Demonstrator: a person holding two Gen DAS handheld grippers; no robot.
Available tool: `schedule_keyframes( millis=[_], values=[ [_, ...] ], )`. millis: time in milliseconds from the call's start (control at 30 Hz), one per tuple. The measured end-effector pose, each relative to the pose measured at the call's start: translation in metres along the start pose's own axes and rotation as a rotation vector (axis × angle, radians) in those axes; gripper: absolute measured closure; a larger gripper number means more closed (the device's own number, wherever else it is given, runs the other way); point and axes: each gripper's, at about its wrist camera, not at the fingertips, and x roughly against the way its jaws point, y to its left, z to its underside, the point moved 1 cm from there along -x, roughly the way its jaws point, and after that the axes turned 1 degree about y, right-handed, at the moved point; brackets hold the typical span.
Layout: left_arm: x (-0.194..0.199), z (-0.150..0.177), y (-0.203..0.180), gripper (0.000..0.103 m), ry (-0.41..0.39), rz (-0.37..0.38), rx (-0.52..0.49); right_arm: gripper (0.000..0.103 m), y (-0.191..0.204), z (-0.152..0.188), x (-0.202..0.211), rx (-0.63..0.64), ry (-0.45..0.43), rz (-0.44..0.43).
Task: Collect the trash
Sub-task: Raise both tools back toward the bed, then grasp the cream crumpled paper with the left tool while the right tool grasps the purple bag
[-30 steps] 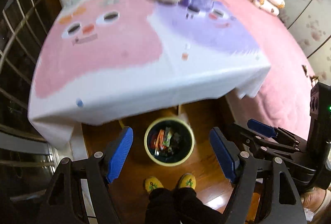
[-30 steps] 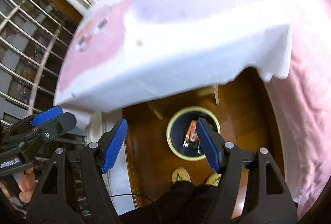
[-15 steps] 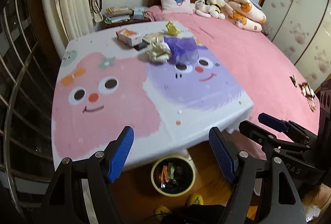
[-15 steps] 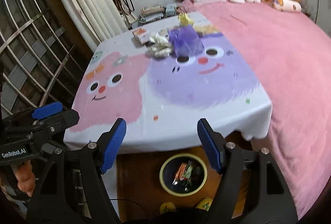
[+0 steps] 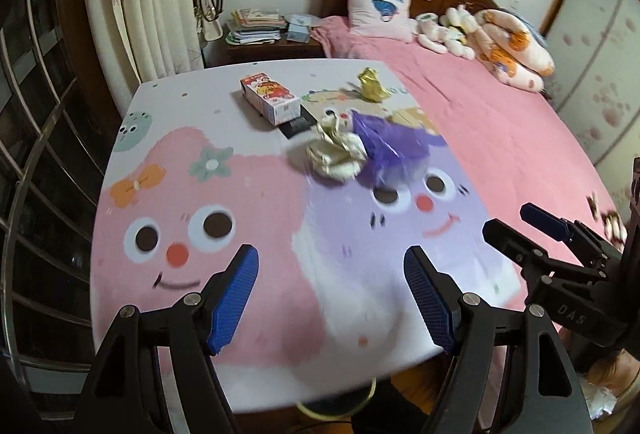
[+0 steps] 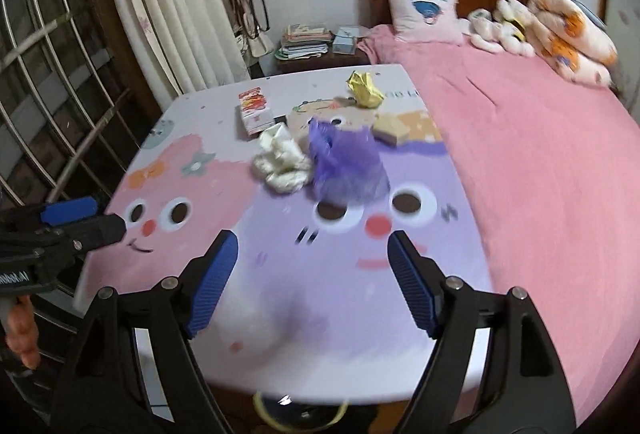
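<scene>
Trash lies in a loose group toward the far edge of the table (image 5: 248, 318): we count one cream crumpled wrapper (image 5: 335, 152), one purple bag (image 5: 390, 149) touching its right side, one gold foil wad (image 5: 372, 85) nearest the far edge, one printed carton (image 5: 270, 98) to the left with a dark flat piece (image 5: 297, 124) beside it, and one tan flat piece (image 6: 394, 129) near the right edge. The near half of the cloth is bare up to the near edge, under which a sliver of the bin (image 6: 298, 416) shows. We hold both tools level above the near edge, side by side. Our left gripper (image 5: 331, 300) stands with fingers spread wide, holding nothing; our right gripper (image 6: 310, 282) is likewise spread and holds nothing.
</scene>
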Motion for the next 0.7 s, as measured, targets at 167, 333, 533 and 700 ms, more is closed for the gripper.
schedule_keyframes(
  millis=[167,333,533,700],
  values=[
    [-0.071,-0.057,-0.009,0.027,0.061,-0.019,0.093,0.027,-0.033,-0.05,-0.081,0.108,0.071,-0.025],
    [-0.144,-0.104,-0.015,0.027,0.108,-0.062,0.17,0.026,-0.048,-0.074,-0.161,0.232,0.145,-0.059],
    [-0.211,-0.13,-0.006,0.027,0.174,-0.111,0.257,0.026,-0.049,-0.07,-0.242,0.307,0.25,-0.125],
    [-0.246,-0.137,0.001,0.027,0.215,-0.124,0.301,0.029,-0.046,-0.058,-0.275,0.341,0.297,-0.186]
  ],
)
